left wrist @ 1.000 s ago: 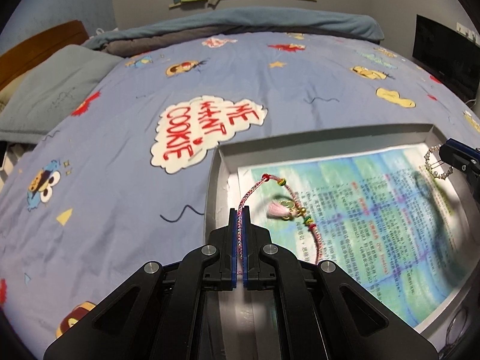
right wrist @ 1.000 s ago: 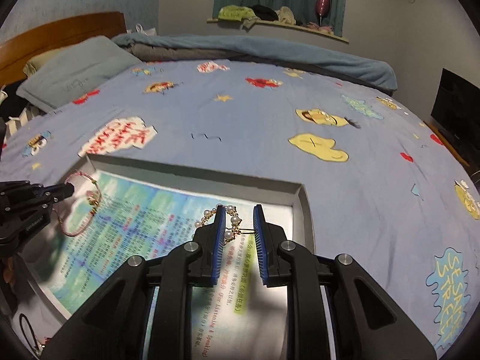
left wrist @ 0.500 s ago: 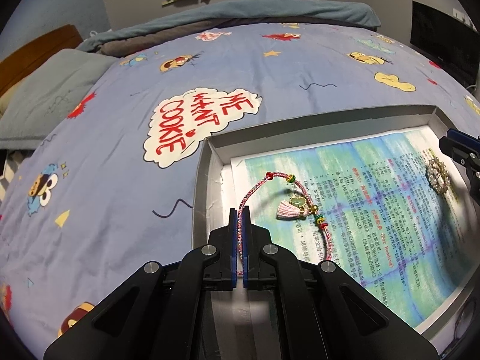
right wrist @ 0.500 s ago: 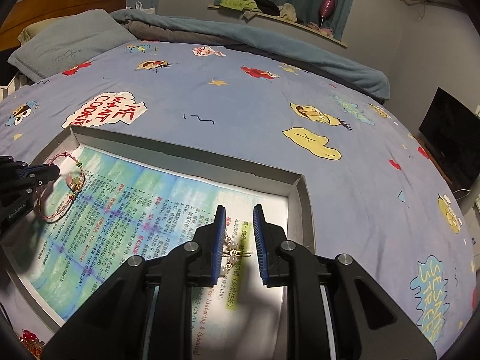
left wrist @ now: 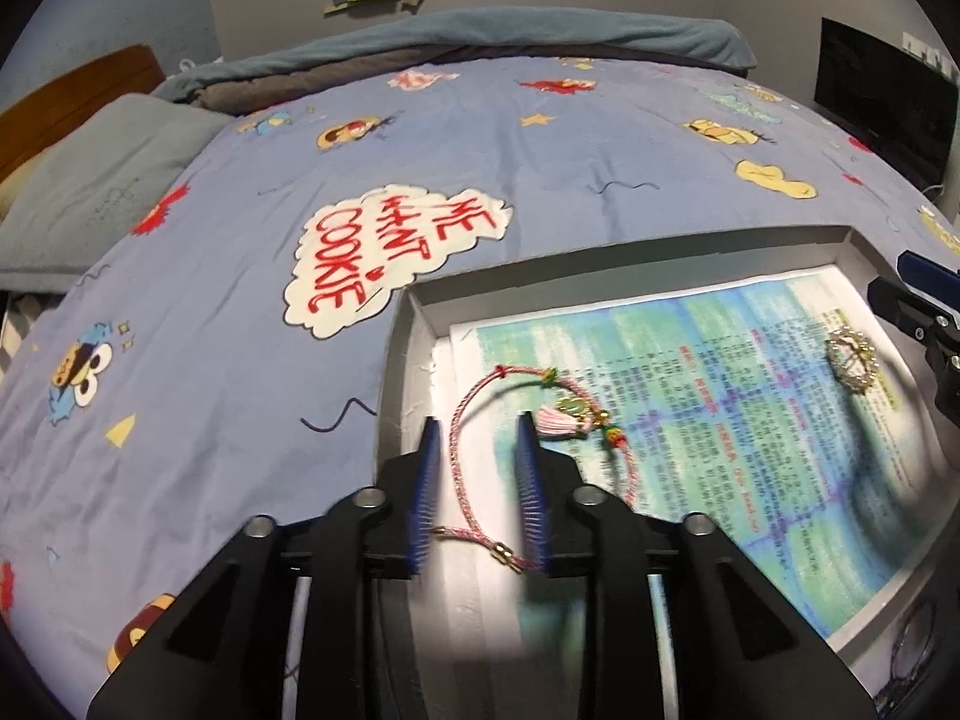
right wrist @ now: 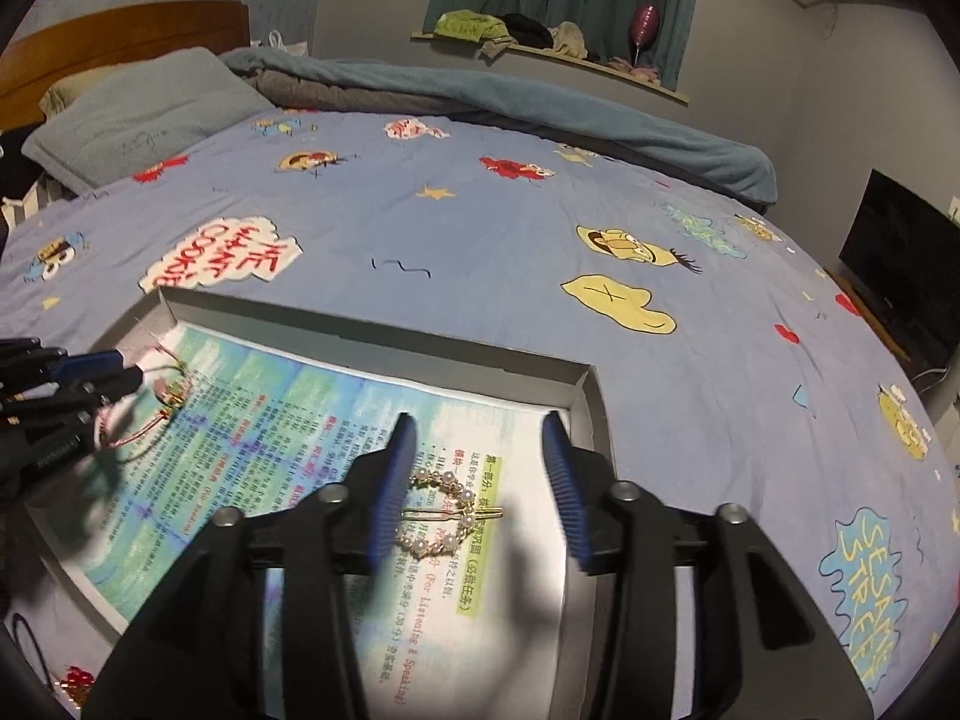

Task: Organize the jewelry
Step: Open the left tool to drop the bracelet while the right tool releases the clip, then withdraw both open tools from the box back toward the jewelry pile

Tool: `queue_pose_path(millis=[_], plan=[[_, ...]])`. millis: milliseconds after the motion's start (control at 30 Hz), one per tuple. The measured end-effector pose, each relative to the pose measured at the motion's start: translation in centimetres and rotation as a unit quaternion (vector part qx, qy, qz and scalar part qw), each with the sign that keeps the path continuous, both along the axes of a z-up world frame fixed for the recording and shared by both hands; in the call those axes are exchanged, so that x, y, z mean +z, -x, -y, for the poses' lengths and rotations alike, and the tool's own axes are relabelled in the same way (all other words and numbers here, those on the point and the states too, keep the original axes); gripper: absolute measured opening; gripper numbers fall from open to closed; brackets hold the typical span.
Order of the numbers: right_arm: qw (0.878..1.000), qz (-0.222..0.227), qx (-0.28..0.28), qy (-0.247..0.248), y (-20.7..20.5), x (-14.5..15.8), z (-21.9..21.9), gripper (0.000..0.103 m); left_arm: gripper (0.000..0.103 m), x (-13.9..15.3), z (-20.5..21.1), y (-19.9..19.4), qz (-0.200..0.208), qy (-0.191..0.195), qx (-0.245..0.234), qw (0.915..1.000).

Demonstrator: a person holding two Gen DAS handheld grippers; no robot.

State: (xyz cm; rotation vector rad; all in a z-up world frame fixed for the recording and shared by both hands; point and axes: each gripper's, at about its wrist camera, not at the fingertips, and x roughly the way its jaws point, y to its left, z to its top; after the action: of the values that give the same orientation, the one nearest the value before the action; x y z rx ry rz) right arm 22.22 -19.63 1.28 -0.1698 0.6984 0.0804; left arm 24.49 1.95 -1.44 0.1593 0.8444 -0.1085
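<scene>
A pink braided bracelet (left wrist: 462, 450) with a tassel lies at the left end of the grey tray (left wrist: 600, 258), on its printed paper liner. My left gripper (left wrist: 477, 450) is open, its blue pads on either side of the cord. A pearl hair clip (right wrist: 447, 519) lies at the tray's right end. My right gripper (right wrist: 480, 456) is open above it, pads well apart. The bracelet also shows in the right wrist view (right wrist: 150, 402), and the clip in the left wrist view (left wrist: 852, 360).
The tray (right wrist: 372, 324) sits on a bed with a blue cartoon sheet (left wrist: 210, 300). A pillow (right wrist: 144, 114) and a rolled blanket (right wrist: 510, 102) lie at the far side. More jewelry (right wrist: 75, 678) lies outside the tray's near edge. A dark screen (right wrist: 900, 264) stands at right.
Both grippers have opened. The left one let go of the bracelet and the right one let go of the pearl clip; both pieces now lie on the tray liner.
</scene>
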Motion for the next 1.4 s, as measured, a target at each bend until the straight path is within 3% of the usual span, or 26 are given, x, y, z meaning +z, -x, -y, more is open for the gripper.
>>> queue_pose_path(millis=[33,67,167,300,467,767,1067,1200,1400], plan=[[1.000,0.004,0.000,-0.007,0.2,0.3,0.2,0.064,0.053,0.3,0.2,0.4,0.009,-0.006,0.001,0.9999],[1.000,0.006,0.000,-0.010,0.4,0.5,0.2,0.067,0.063,0.7,0.3,0.7,0.014,0.000,-0.006,0.9999],[1.000,0.018,-0.001,-0.018,1.2,1.5,0.6,0.071,0.077,1.8,0.5,1.6,0.037,-0.009,0.001,0.9993],[0.999,0.035,-0.002,-0.041,2.6,3.2,1.5,0.082,0.079,3.0,-0.7,2.6,0.049,0.004,0.011,0.9987],[0.997,0.054,0.002,-0.049,4.2,5.0,2.0,0.097,0.092,4.4,-2.1,3.6,0.061,0.024,0.035,0.9972],[0.995,0.071,0.005,-0.075,8.5,7.9,3.3,0.097,0.095,7.2,-2.0,7.8,0.074,0.040,0.026,0.9961],[0.993,0.068,0.007,-0.091,13.3,9.8,5.0,0.097,0.096,10.5,-2.1,12.7,0.091,0.031,0.014,0.9952],[0.995,0.060,0.011,-0.077,15.2,9.6,5.1,0.097,0.096,10.6,-2.2,14.9,0.089,0.015,0.006,0.9959],[0.996,0.049,0.019,-0.072,18.0,8.4,5.3,0.097,0.096,9.3,-3.0,17.8,0.075,0.020,0.000,0.9970]])
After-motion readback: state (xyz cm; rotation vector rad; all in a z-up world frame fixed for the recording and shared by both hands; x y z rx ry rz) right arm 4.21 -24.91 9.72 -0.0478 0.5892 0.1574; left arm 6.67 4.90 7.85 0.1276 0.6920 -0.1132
